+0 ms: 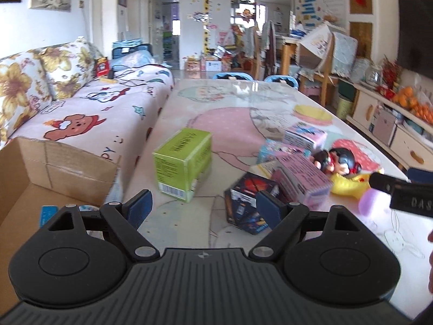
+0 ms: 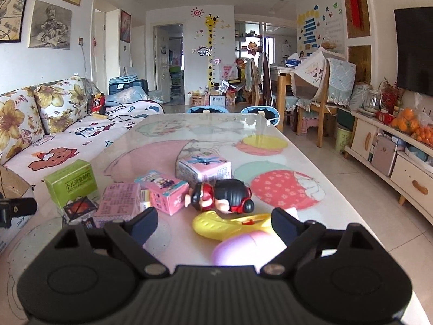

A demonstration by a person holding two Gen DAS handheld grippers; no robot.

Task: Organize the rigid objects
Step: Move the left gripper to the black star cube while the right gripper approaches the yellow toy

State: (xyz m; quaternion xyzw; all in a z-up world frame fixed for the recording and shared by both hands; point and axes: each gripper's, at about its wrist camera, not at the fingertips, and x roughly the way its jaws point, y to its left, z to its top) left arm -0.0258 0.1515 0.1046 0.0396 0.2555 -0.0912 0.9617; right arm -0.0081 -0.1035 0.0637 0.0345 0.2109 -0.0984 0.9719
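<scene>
I hold both tools over the table [image 2: 311, 146] with nothing in either one: my left gripper [image 1: 201, 207] has its jaws spread wide and empty, and my right gripper [image 2: 213, 223] is likewise wide apart and holds nothing. The things to sort sit in a loose cluster at the middle of both views. In the left view the green box [image 1: 184, 162] stands upright at centre, apart from the rest, and the dark box [image 1: 250, 203] lies tilted at lower centre, just behind my right-hand finger pad. Beside it leans a pink box [image 1: 300, 180], with the doll [image 1: 338, 161] and the yellow toy [image 1: 349, 185] further right. In the right view the purple egg [image 2: 247, 246] lies between my open jaws at lower centre, touching or nearly touching the yellow toy. The carton [image 1: 54, 173] sits open at the left edge of the left view, with a blue item on its floor; I take it for the place where things go. I judge the task barely begun, with a pick about to be made. For the left hand, the next move calls for lining the jaws up on the green box across its narrow faces, then closing. For the right, it means dropping lower so the pads straddle the egg, which looks smooth and may slip.
</scene>
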